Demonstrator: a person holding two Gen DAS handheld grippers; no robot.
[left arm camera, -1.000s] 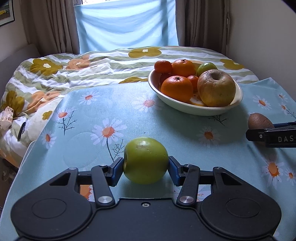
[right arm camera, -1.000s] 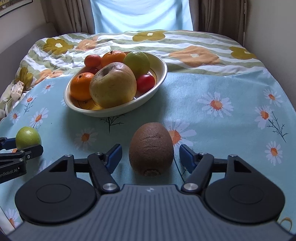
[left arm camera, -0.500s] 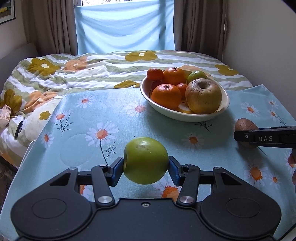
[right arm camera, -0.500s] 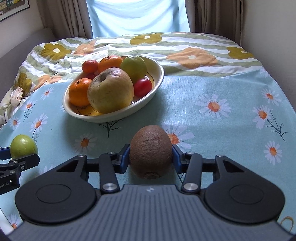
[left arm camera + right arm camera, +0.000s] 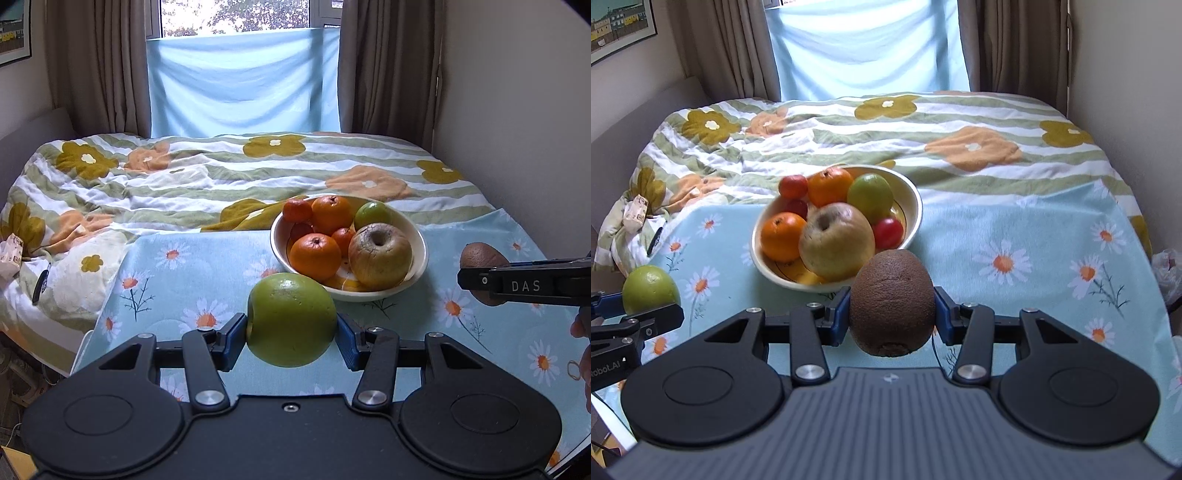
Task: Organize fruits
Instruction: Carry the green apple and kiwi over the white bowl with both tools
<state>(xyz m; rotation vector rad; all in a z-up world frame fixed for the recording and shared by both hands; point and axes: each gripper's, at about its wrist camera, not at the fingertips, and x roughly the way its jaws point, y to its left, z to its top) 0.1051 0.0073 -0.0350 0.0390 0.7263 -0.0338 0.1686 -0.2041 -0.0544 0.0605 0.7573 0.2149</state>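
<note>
My left gripper [image 5: 291, 332] is shut on a green apple [image 5: 291, 319] and holds it above the daisy-print cloth, in front of the cream bowl [image 5: 419, 254]. My right gripper [image 5: 891, 312] is shut on a brown kiwi [image 5: 892, 302], also lifted, just in front of the bowl [image 5: 916, 206]. The bowl holds oranges, a large yellowish apple [image 5: 836, 240], a green fruit and small red fruits. The kiwi [image 5: 480, 256] and right gripper show at the right of the left wrist view; the green apple [image 5: 650, 288] shows at the left of the right wrist view.
The blue daisy cloth [image 5: 1015, 236] covers the near part of a bed with a flowered duvet [image 5: 849, 129]. A wall [image 5: 517, 110] runs along the right side. Curtains and a window stand behind. A small packet [image 5: 13, 251] lies at the bed's left edge.
The right gripper closed on the kiwi and lifted it. The left gripper rose with the green apple and moved toward the bowl.
</note>
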